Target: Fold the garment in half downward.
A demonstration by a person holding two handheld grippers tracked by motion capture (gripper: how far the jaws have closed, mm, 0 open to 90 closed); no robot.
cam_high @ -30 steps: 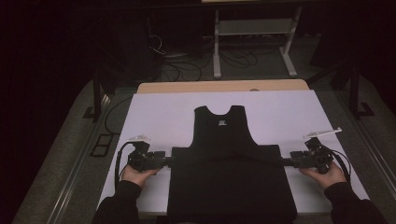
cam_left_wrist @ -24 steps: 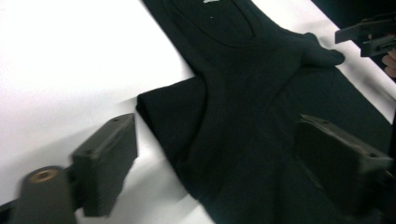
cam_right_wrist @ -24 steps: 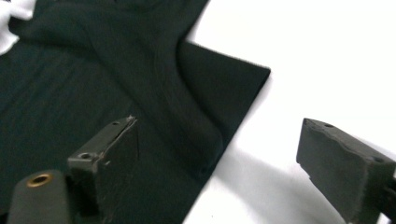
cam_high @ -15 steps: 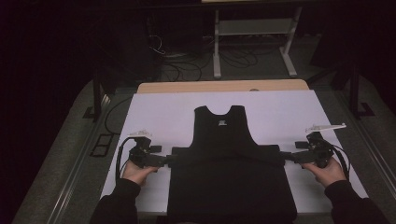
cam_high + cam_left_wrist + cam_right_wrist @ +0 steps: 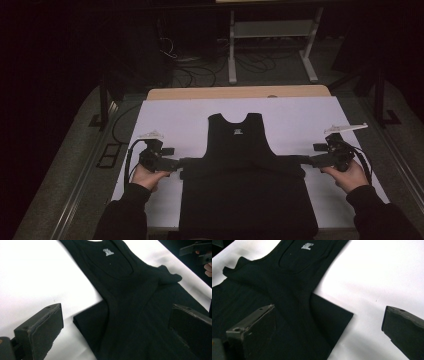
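Released black tank top [image 5: 247, 185] onto white table [image 5: 175, 120] after folding, both left gripper [image 5: 176, 163] and right gripper [image 5: 306, 160] jaws just opened wide, holding nothing.

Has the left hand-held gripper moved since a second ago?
Yes. The left hand-held gripper has drawn outward, toward the left edge of the white sheet, its jaws having just opened off the black tank top.

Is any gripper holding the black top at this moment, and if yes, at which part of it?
Nothing is held. The left gripper and right gripper have just been opening, and both stand open above the black tank top, which lies on the white table.
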